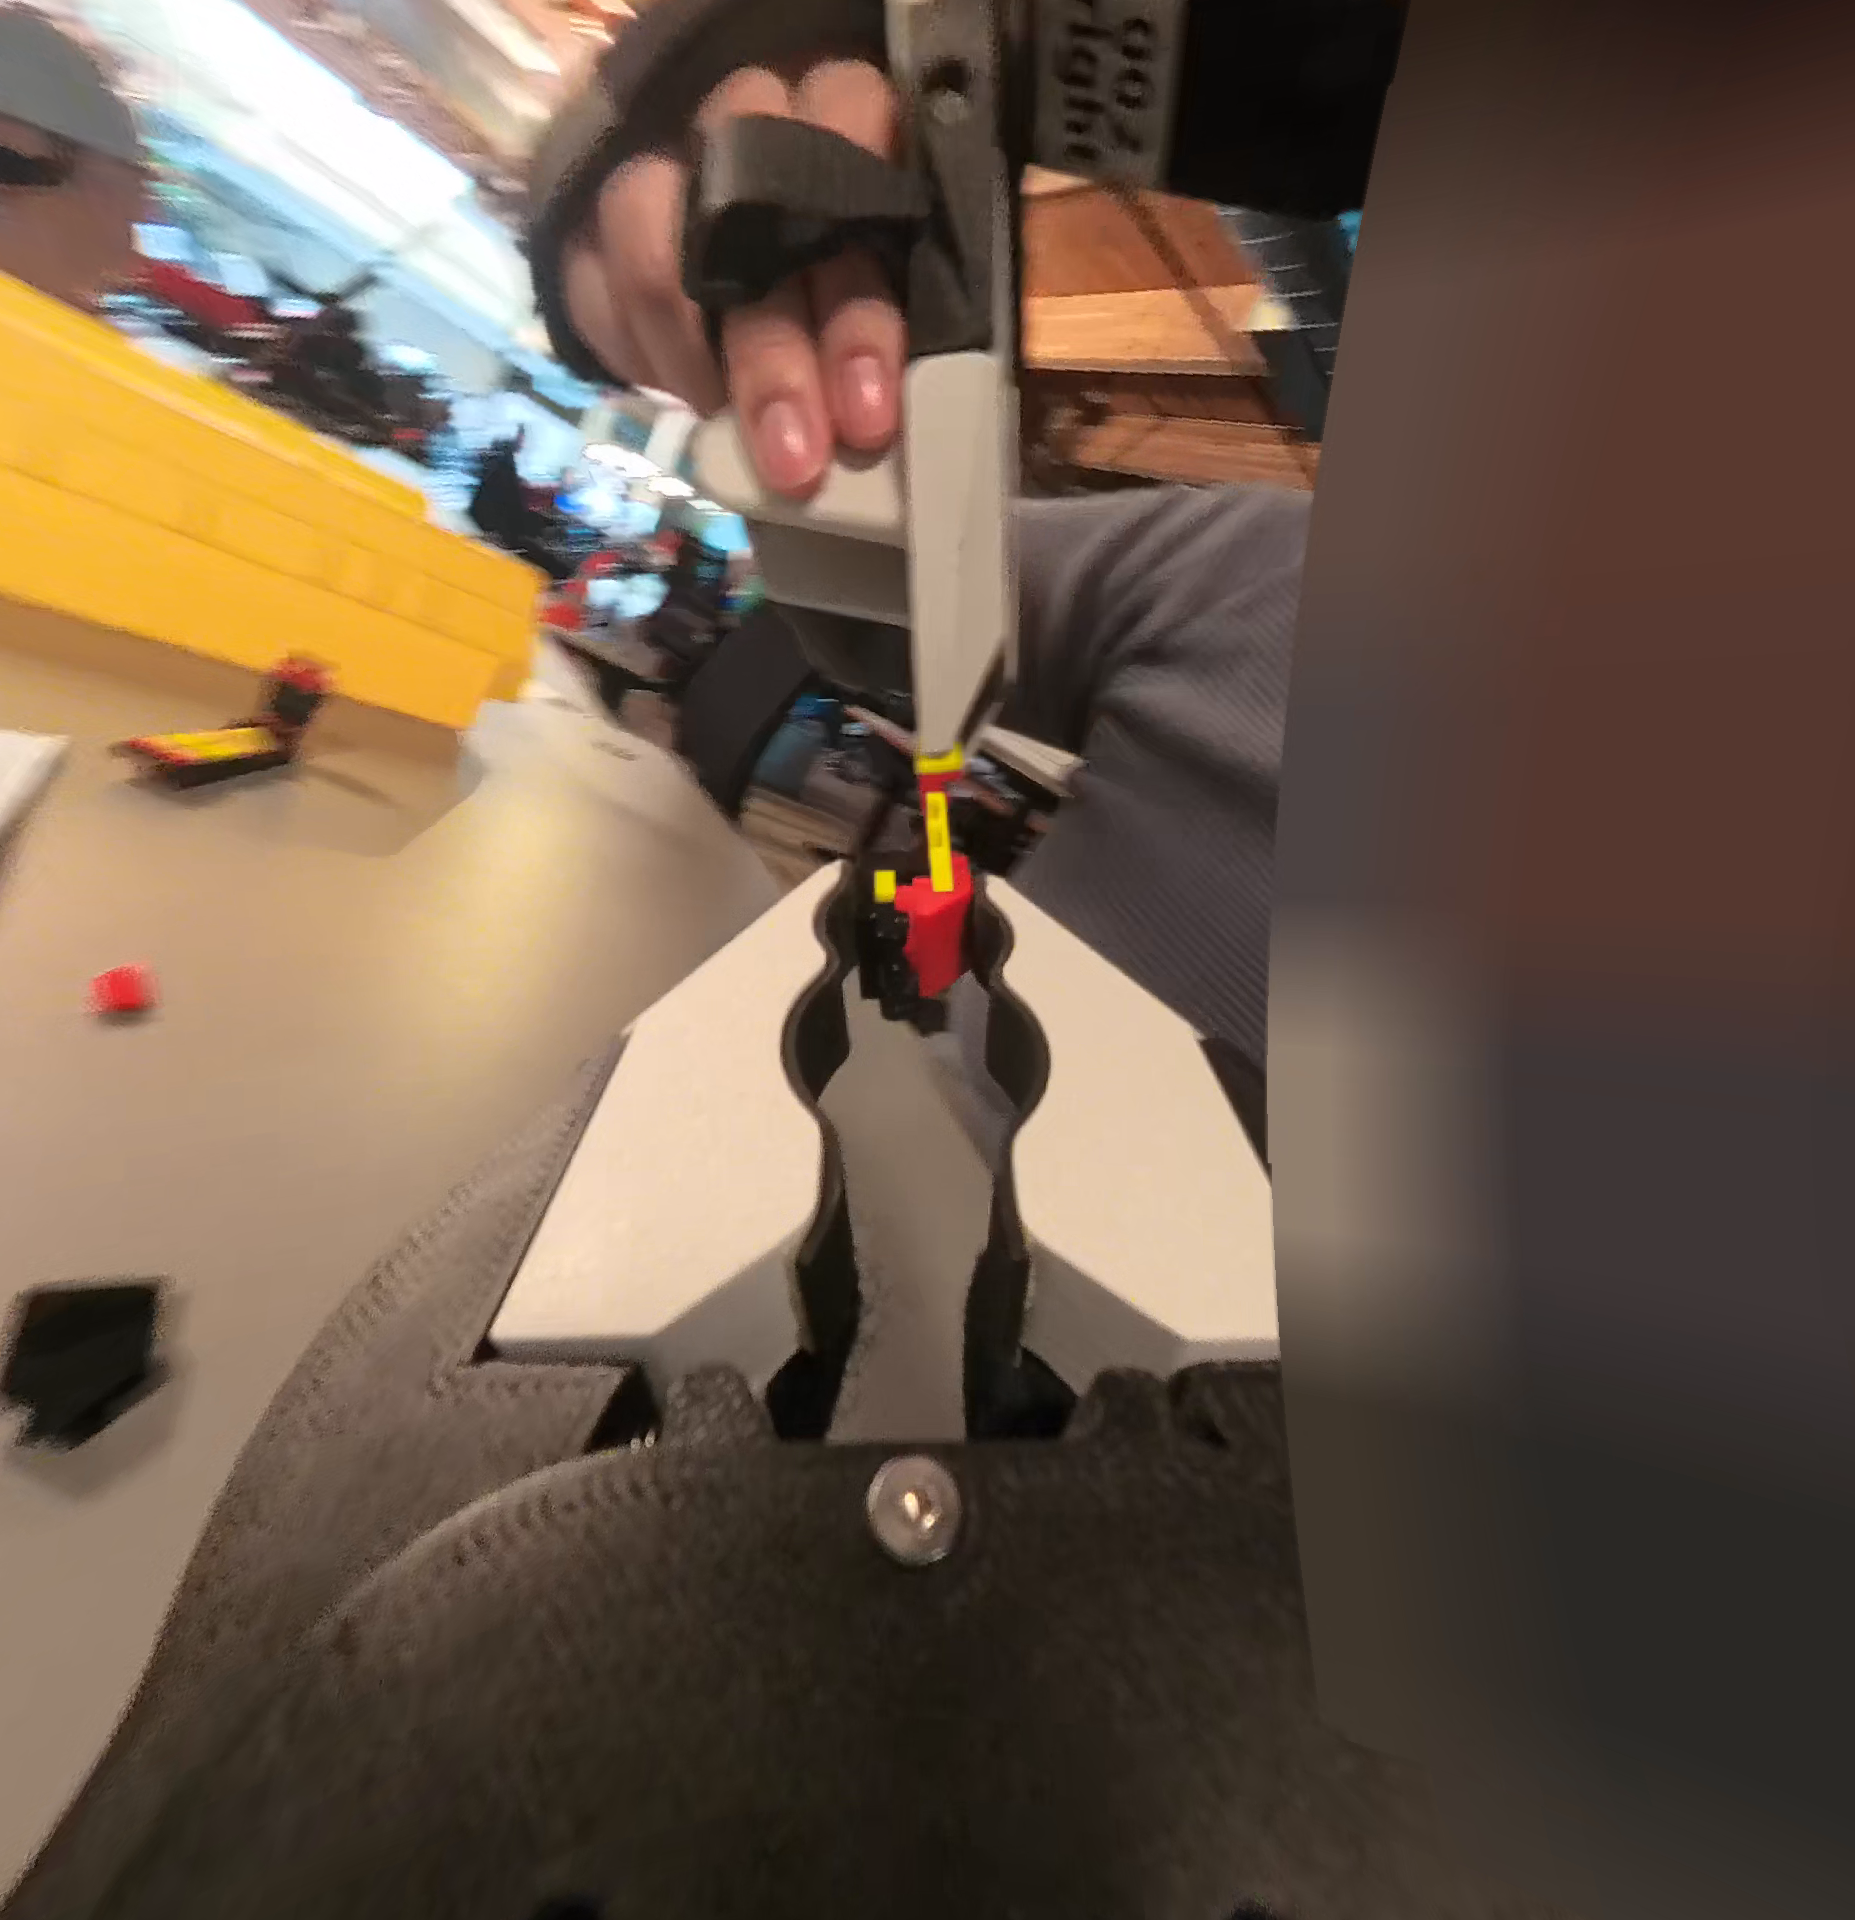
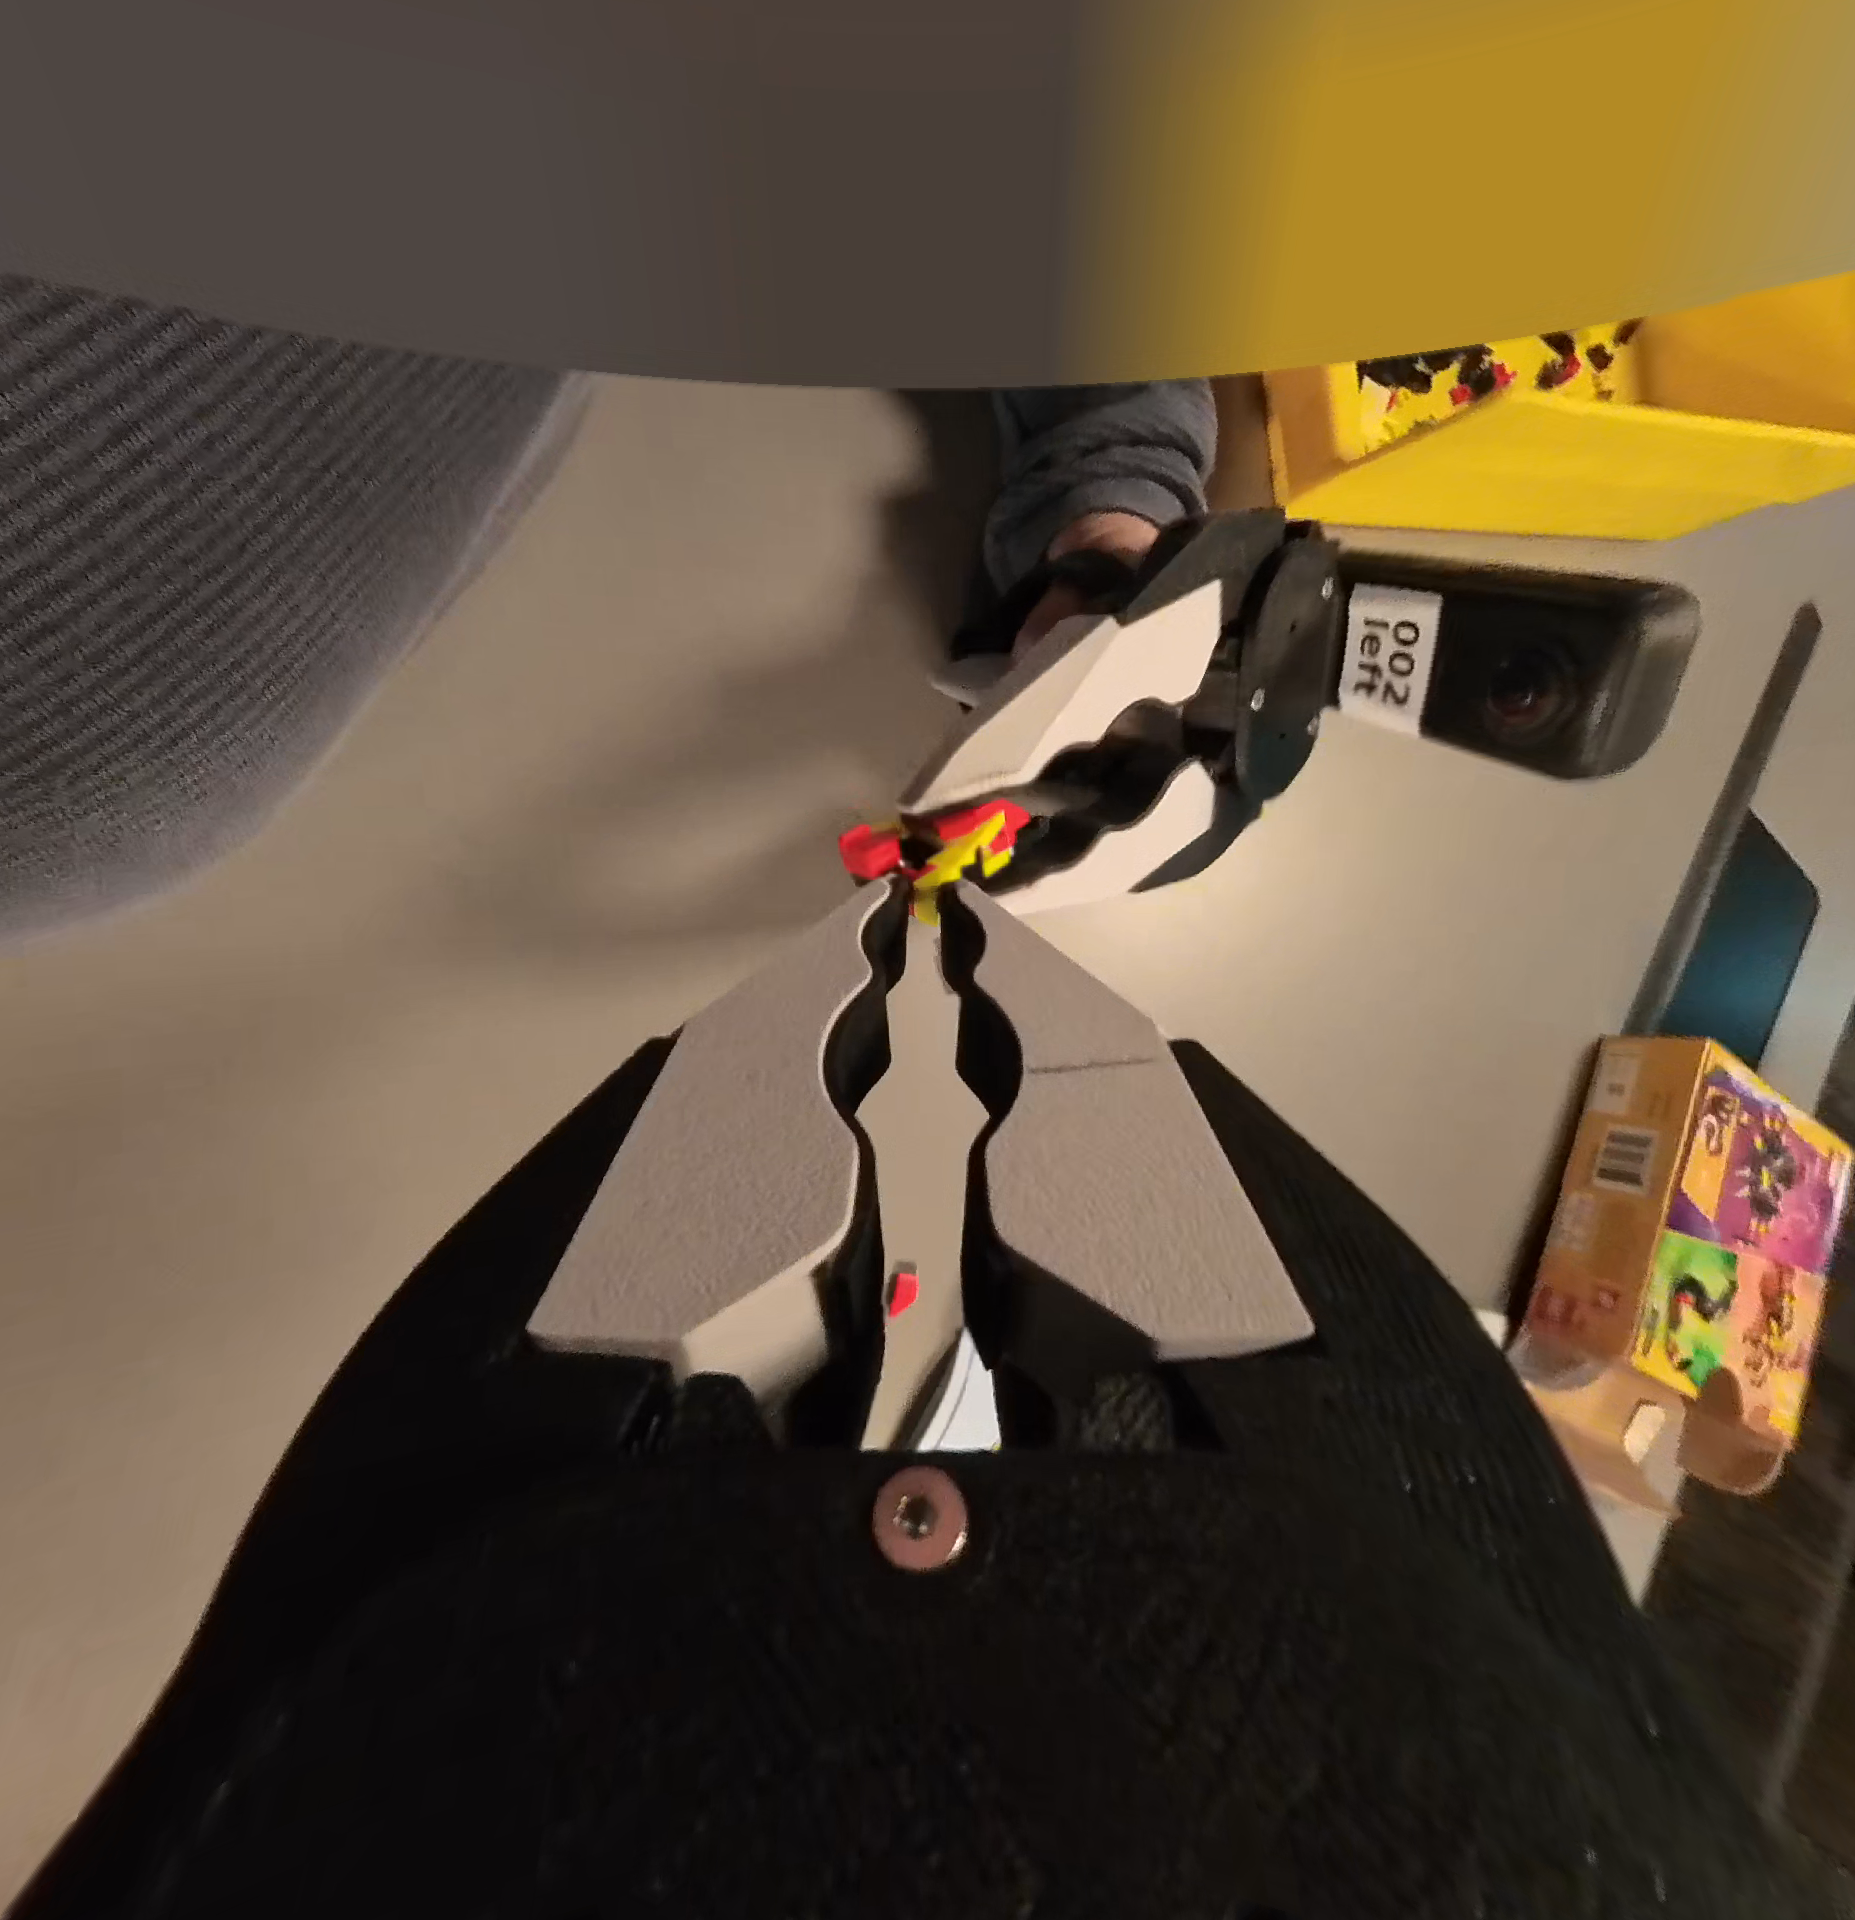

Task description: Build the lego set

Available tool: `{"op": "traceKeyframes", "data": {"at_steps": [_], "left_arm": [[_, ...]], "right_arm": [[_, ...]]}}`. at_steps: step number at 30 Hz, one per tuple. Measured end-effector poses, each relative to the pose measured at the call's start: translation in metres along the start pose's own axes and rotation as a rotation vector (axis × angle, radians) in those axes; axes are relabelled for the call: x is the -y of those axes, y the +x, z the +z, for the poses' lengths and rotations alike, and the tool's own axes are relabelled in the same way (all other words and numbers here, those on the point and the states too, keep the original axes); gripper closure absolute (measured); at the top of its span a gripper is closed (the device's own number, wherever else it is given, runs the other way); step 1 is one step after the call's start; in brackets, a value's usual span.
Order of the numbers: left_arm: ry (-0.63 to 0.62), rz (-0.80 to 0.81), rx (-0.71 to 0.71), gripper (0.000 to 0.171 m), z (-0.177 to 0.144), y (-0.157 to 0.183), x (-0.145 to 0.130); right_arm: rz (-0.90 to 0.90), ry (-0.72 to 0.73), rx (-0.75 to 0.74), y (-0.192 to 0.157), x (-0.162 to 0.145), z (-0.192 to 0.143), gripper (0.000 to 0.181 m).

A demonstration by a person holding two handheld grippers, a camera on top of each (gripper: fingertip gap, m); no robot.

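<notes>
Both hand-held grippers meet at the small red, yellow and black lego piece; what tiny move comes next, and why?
Probably press the right hand-held gripper down: its tips pinch a thin yellow part standing on the red-and-black assembly that the left hand-held gripper clamps, apparently not fully seated.

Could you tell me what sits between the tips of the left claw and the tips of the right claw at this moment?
The small red, yellow and black lego assembly: the left claw clamps its body while the right claw pinches its yellow top. Both wrist views show this.
</notes>
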State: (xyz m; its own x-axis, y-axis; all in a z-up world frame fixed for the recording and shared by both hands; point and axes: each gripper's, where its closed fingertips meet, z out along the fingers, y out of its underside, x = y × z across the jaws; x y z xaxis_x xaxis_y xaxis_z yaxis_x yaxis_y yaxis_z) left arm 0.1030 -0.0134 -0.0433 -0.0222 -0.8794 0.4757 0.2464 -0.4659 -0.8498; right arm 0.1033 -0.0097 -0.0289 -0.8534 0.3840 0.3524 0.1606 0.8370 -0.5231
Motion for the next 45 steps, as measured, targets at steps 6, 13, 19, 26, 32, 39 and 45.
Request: {"op": "traceKeyframes", "data": {"at_steps": [6,13,19,26,32,39,45], "left_arm": [[-0.125,0.049,0.427,0.152,-0.024,-0.056,-0.002],[-0.396,0.251,0.678,0.152,-0.029,-0.082,-0.029],[-0.55,0.399,0.788,0.151,-0.029,-0.095,-0.042],[-0.675,0.423,0.856,0.151,-0.024,-0.111,-0.056],[-0.734,0.393,0.903,0.151,-0.03,-0.114,-0.064],[-0.638,0.537,1.034,0.125,-0.026,-0.109,-0.044],[-0.284,0.568,0.95,0.143,0.022,-0.079,-0.008]], "right_arm": [[0.095,0.043,-0.172,-0.004,-0.038,0.0,0.177],[0.116,0.124,-0.454,-0.004,-0.078,0.013,0.177],[0.15,0.21,-0.612,0.007,-0.095,0.014,0.178],[0.168,0.278,-0.721,0.007,-0.114,0.004,0.178],[0.156,0.351,-0.777,0.003,-0.113,-0.004,0.178],[0.143,0.419,-0.767,-0.003,-0.1,-0.004,0.178],[0.092,0.494,-0.782,-0.011,-0.08,-0.009,0.178]]}}
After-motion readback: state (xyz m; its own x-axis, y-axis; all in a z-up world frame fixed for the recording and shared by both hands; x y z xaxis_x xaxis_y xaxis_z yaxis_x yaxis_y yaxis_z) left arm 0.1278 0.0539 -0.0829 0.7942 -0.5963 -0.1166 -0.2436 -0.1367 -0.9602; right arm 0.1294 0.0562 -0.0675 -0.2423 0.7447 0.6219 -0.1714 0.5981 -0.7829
